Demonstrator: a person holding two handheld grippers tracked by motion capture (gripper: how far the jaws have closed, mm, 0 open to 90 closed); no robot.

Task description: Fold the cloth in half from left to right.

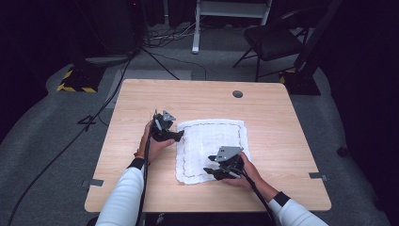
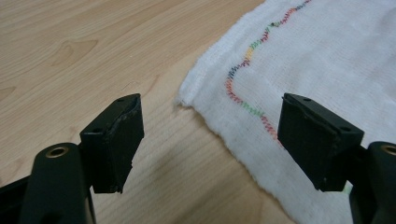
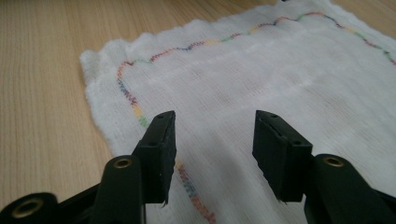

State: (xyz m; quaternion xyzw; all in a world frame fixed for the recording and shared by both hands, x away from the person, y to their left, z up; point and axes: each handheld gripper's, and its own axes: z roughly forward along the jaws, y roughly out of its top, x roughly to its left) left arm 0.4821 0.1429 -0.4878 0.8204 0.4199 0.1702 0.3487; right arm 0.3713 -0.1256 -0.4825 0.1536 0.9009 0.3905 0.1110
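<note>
A: Nearest, what's the right gripper (image 1: pixel 217 172) doing?

B: It hovers over the white cloth's (image 1: pixel 211 141) near edge, around five o'clock, jaws spread and holding nothing.

A: And the left gripper (image 1: pixel 173 135)?

B: At the cloth's nine o'clock edge, jaws wide apart, empty. The cloth lies flat mid-tabletop (image 1: pixel 141 103).

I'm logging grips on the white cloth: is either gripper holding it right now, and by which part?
Nothing is held. The left gripper stands open at a corner of the white cloth, and the right gripper is open above its stitched edge, pads not pressing it.
</note>
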